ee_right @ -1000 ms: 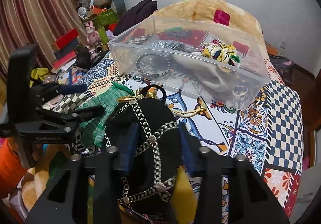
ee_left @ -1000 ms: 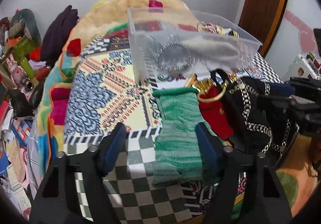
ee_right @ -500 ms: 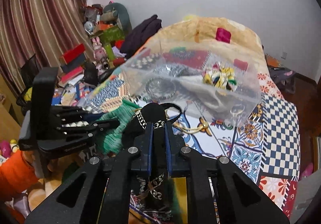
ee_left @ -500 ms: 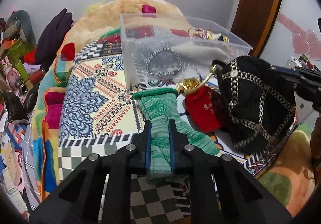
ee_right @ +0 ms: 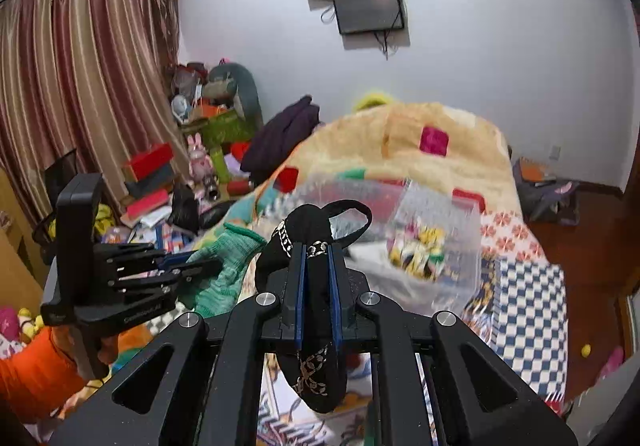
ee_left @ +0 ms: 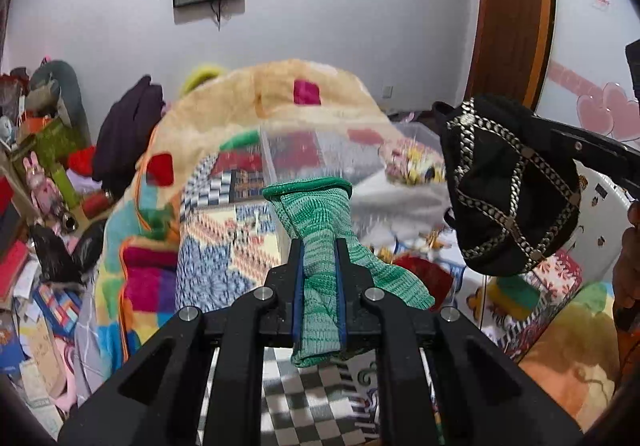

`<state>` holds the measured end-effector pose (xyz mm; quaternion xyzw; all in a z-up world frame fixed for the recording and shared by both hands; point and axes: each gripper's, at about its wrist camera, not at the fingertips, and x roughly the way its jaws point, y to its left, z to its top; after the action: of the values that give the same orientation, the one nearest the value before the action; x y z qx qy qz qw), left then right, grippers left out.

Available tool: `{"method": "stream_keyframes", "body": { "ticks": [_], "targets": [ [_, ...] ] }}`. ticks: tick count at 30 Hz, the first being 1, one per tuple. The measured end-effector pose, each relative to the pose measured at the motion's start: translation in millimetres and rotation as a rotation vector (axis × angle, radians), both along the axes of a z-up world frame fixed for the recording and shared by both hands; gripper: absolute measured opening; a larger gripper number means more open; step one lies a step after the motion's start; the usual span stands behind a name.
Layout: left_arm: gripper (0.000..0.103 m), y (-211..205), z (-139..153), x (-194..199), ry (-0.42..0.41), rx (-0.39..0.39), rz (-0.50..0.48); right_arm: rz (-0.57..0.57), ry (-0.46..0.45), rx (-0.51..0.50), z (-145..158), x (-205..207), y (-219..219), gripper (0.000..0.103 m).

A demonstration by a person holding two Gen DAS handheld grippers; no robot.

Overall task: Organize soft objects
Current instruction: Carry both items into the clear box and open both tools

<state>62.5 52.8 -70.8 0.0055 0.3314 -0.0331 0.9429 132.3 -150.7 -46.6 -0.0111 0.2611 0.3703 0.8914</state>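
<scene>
My left gripper (ee_left: pixel 319 246) is shut on a green knitted sock (ee_left: pixel 320 230) and holds it up above the bed; the sock also shows in the right wrist view (ee_right: pixel 224 270). My right gripper (ee_right: pixel 316 250) is shut on a black pouch with silver chain trim (ee_right: pixel 308 230), lifted off the bed; the pouch also shows at the right of the left wrist view (ee_left: pixel 508 186). A clear plastic box (ee_left: pixel 320 150) with soft items inside sits on the bed ahead of both grippers and also shows in the right wrist view (ee_right: pixel 432 230). A red pouch (ee_left: pixel 428 274) lies on the bed below.
The bed carries a patterned blanket (ee_left: pixel 224 246) and a tan fleece (ee_right: pixel 400 126). A dark garment (ee_left: pixel 128 122) lies at its far left. Cluttered boxes and toys (ee_right: pixel 200 150) fill the floor on the left. A door (ee_left: pixel 516 6) stands at the right.
Both grippers closed on their items, the left on the green sock and the right on the black pouch, then lifted them off the bed. Both views now tilt up toward the wall.
</scene>
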Motion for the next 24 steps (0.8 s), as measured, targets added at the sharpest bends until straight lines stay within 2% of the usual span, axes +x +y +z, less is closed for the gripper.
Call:
{"method": "stream_keyframes", "body": {
  "ticks": [6,14,19,24],
  "targets": [
    [0.013,-6.6,17.2,13.8,-0.043,0.006,-0.013,-0.045,-0.054,0.019,18.6,15.1,1.2,0.010],
    [0.013,-9.2,28.8,49.2,-0.078,0.005,-0.024,-0.104,-0.067,0.013,26.1,50.1,5.5,0.010],
    [0.013,-9.5,24.4,76.9,-0.068,0.029,-0.021,-0.120,-0.055,0.002,19.8,70.1,13.1,0.010],
    [0.013,-7.3,7.0,110.5,-0.023,0.043,-0.008,-0.126,-0.033,-0.024,3.6,87.1,25.7,0.010]
  ]
}}
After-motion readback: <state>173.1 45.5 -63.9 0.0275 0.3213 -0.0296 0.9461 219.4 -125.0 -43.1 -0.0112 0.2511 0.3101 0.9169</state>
